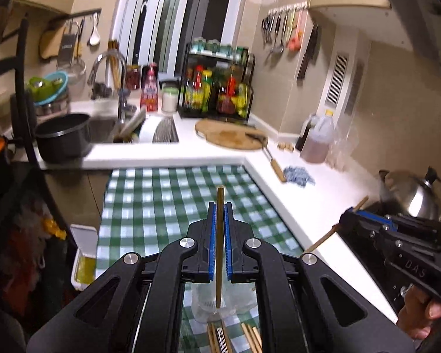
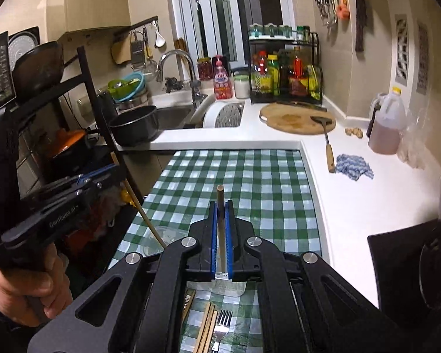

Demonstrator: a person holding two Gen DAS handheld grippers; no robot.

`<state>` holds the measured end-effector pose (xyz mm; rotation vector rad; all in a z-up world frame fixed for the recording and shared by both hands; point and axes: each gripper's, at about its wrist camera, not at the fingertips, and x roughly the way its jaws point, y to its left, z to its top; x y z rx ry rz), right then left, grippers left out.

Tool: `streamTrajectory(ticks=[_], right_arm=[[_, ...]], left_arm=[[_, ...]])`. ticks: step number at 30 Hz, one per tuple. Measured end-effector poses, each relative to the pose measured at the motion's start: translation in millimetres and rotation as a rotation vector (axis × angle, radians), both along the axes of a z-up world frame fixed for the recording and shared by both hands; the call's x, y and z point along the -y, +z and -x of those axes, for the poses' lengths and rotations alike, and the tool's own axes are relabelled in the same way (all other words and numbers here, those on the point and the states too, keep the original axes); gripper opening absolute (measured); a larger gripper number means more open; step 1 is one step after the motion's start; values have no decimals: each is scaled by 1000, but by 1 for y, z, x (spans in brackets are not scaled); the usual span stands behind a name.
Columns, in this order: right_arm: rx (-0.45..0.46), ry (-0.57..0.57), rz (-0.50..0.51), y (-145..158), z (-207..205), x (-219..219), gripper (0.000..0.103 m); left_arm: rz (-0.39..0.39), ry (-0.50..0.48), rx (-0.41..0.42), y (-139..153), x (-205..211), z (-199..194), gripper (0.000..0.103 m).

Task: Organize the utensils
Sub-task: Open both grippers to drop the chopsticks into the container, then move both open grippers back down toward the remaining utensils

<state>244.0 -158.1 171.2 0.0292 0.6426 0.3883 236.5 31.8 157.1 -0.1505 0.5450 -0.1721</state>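
My left gripper point(image 1: 220, 209) is shut on a wooden chopstick point(image 1: 220, 235) that stands upright between its blue pads, its lower tip over a clear glass point(image 1: 208, 303) on the green checked tablecloth point(image 1: 167, 200). My right gripper point(image 2: 220, 207) is shut on another wooden chopstick point(image 2: 220, 197), above a clear glass point(image 2: 229, 286). More chopsticks point(image 2: 205, 329) and a fork point(image 2: 222, 323) lie on the cloth below. The right gripper also shows in the left wrist view point(image 1: 348, 216), and the left gripper in the right wrist view point(image 2: 114, 173).
A white counter point(image 2: 352, 194) runs along the right and back, with a round cutting board point(image 2: 297, 119), a spatula point(image 2: 327, 144), a blue cloth point(image 2: 354, 166) and an oil jug point(image 2: 386, 123). A dark pot point(image 2: 135, 126) sits by the sink. A kettle point(image 1: 411, 194) stands at right.
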Motion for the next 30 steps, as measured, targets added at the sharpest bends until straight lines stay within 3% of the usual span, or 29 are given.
streamTrajectory(ticks=[4,5,7,9,15,19,24,30], right_arm=[[-34,2,20,-18,-7,-3,8],[-36,-2,31,-20,-7,-4,14],[-29,-23,47,-20,-5,-3,34],[0,-41,60,-14,1,1,39],[130,-89,82,12,41,12,39],[241,-127,41,17,88,25,39],[311,-146,1,-11,141,31,39],[259,-162,-9,-53,171,34,39]], left_arm=[[-11,-30,-46,-17,5,-5,5],[-22,-32,-51,-18,6,-4,8],[-52,-14,-24,-13,7,5,38],[-56,11,26,-2,3,18,44],[-35,63,135,21,-8,65,44],[-35,96,191,19,-9,107,45],[-51,127,189,-14,-3,153,45],[-87,143,147,-61,6,187,45]])
